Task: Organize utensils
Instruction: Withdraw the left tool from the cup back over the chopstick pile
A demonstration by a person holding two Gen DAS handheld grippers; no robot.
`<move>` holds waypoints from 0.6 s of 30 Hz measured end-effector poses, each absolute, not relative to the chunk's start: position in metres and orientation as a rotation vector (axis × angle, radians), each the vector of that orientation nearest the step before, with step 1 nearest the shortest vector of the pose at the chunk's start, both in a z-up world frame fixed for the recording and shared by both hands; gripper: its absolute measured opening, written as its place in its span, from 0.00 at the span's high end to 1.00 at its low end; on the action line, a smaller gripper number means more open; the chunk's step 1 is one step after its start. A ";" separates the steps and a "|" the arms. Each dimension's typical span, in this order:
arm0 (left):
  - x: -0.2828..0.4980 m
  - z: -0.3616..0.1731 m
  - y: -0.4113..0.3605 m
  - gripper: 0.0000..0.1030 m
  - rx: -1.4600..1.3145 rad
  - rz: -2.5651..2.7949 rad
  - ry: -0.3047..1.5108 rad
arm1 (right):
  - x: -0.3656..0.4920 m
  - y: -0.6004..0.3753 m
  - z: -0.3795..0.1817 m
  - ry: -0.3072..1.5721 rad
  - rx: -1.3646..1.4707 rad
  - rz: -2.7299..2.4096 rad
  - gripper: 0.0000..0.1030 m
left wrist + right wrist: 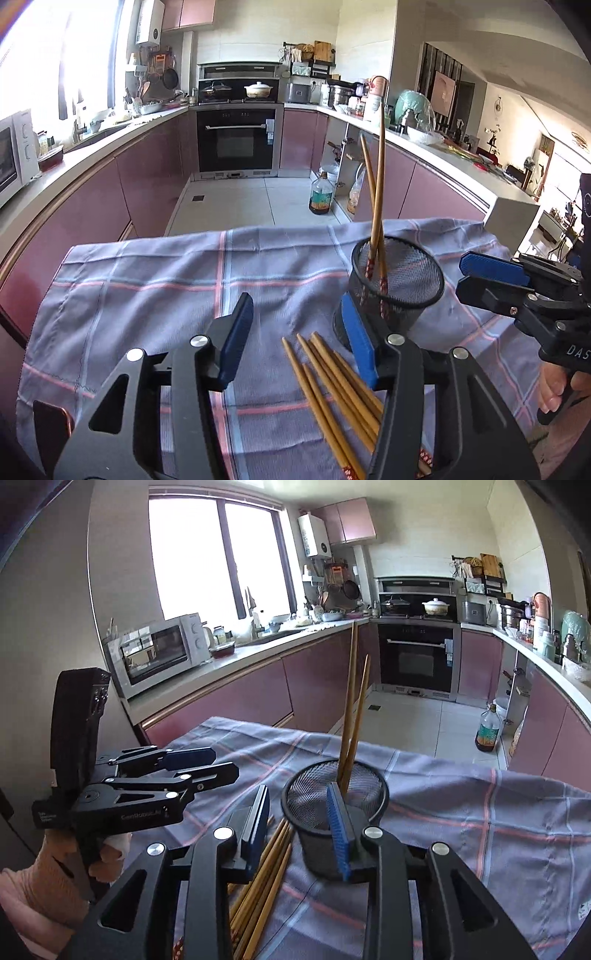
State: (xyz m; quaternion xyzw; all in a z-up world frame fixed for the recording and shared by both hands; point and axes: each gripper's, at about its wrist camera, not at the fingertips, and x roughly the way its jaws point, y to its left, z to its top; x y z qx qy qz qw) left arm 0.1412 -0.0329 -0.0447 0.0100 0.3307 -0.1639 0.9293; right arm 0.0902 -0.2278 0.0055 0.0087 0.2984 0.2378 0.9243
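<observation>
A black mesh cup (397,286) stands on the checked cloth (147,295) with two bamboo chopsticks (376,192) leaning upright in it. Several loose chopsticks (332,398) lie on the cloth beside the cup. My left gripper (299,339) is open and empty above the loose chopsticks, its right finger close to the cup. In the right wrist view my right gripper (299,830) is open and empty over the cup (334,805) and the loose chopsticks (266,878). The left gripper (199,764) shows there at the left, and the right gripper (480,273) shows at the right of the left wrist view.
The cloth covers a table (480,812) whose far edge drops to the tiled kitchen floor (236,203). Pink cabinets and counters run along both sides. An oil bottle (322,194) stands on the floor. An oven (236,136) is at the back.
</observation>
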 end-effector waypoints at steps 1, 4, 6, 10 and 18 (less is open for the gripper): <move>0.138 -0.053 -0.030 0.52 0.025 -0.328 0.696 | 0.087 -0.225 -0.002 0.639 0.013 0.496 0.71; 0.131 -0.077 -0.023 0.52 0.025 -0.328 0.764 | 0.083 -0.217 -0.027 0.722 -0.005 0.506 0.71; 0.126 -0.092 -0.020 0.52 0.031 -0.325 0.804 | 0.083 -0.213 -0.044 0.781 -0.004 0.509 0.71; 0.117 -0.115 -0.012 0.52 0.031 -0.331 0.849 | 0.083 -0.205 -0.068 0.856 -0.004 0.519 0.71; 0.106 -0.130 -0.018 0.52 0.040 -0.348 0.885 | 0.078 -0.199 -0.085 0.910 -0.003 0.508 0.71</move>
